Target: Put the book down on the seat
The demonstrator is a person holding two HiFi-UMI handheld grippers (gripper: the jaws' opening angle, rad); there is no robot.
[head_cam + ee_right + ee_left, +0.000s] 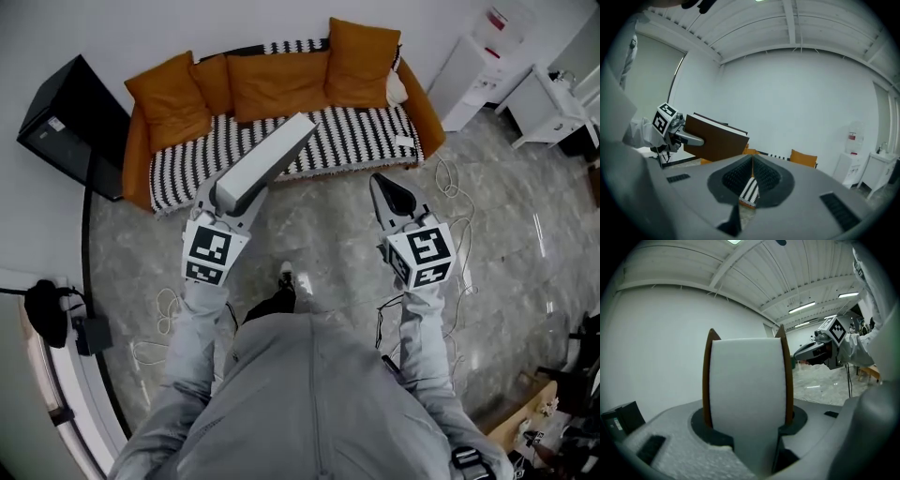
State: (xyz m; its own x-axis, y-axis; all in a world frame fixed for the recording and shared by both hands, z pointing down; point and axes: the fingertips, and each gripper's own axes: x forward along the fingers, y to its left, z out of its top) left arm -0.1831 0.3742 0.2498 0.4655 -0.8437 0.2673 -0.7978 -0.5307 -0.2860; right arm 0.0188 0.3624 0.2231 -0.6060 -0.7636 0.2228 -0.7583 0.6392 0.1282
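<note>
A thick book (270, 159) with a brown cover and white page edges sticks out of my left gripper (239, 192), which is shut on its lower end. The book tilts up and forward, over the front edge of the sofa seat (356, 136), a black-and-white striped cover. In the left gripper view the page edge (746, 385) fills the space between the jaws. My right gripper (380, 183) hangs over the floor to the right, shut and holding nothing; its pads meet in a line (752, 171). From the right gripper view the book (715, 140) shows at the left.
Orange cushions (277, 80) line the sofa back. A black box (70, 122) stands left of the sofa, a white water dispenser (478, 61) and a white table (553, 108) to its right. Cables (459, 220) lie on the marble floor.
</note>
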